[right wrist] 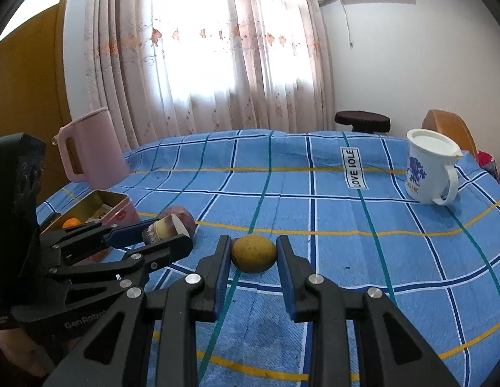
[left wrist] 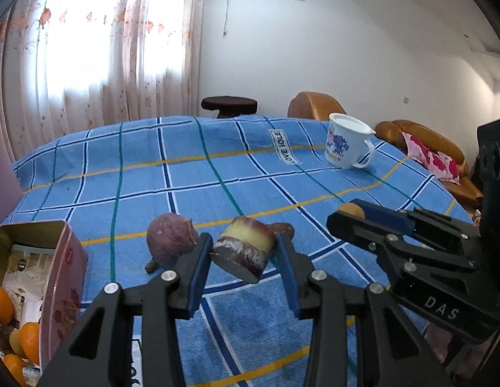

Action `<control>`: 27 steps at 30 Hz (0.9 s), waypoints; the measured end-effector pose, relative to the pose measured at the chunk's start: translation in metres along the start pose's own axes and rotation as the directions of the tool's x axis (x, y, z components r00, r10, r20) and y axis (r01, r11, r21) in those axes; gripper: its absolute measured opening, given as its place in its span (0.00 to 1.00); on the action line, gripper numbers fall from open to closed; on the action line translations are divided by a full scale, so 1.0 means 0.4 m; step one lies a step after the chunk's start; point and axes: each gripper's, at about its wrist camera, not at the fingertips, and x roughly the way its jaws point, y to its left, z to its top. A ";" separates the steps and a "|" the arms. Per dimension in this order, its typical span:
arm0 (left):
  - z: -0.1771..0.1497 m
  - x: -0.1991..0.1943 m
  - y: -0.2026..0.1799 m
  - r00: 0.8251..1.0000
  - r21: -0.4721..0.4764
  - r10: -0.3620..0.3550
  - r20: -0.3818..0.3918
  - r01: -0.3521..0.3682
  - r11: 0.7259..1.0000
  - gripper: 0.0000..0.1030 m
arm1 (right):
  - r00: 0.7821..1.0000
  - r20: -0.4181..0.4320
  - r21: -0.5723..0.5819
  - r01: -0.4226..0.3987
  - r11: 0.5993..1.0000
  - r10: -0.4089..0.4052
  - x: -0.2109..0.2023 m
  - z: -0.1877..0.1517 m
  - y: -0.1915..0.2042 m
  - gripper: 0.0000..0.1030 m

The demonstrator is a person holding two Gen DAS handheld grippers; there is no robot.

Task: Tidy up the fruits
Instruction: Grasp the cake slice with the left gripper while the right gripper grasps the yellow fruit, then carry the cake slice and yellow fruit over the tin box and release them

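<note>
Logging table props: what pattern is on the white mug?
A blue and pink floral print on the white mug, clearest in the right wrist view.

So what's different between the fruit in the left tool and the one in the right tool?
The cut purple-and-cream fruit chunk in the left tool is a short cylinder with flat sliced ends; the round yellow-brown speckled fruit in the right tool looks whole and egg-shaped. The chunk shows banded colours; the yellow-brown fruit is nearly one colour. The chunk appears lifted and tilted, while the yellow-brown fruit looks to sit on the blue checked cloth. Both sit between blue pads.
</note>
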 end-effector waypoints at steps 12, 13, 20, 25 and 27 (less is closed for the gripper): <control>-0.007 -0.044 -0.017 0.995 0.034 0.036 0.089 -0.039 0.999 0.41 | 0.998 0.070 -0.037 0.000 0.999 0.003 -0.030 -0.003 0.017 0.29; -0.008 -0.047 -0.018 0.995 0.037 0.039 0.094 -0.042 0.998 0.41 | 0.997 0.076 -0.040 0.001 0.999 0.002 -0.033 -0.003 0.019 0.29; -0.009 -0.063 -0.022 0.990 0.043 0.056 0.130 -0.062 0.997 0.41 | 0.994 0.114 -0.060 0.005 0.998 0.002 -0.051 -0.006 0.028 0.29; -0.013 -0.075 -0.026 0.986 0.052 0.066 0.152 -0.074 0.996 0.41 | 0.990 0.141 -0.073 0.012 0.997 -0.001 -0.064 -0.009 0.034 0.29; -0.014 -0.080 -0.025 0.985 0.054 0.070 0.160 -0.080 0.995 0.41 | 0.987 0.159 -0.080 0.016 0.997 -0.003 -0.072 -0.011 0.037 0.29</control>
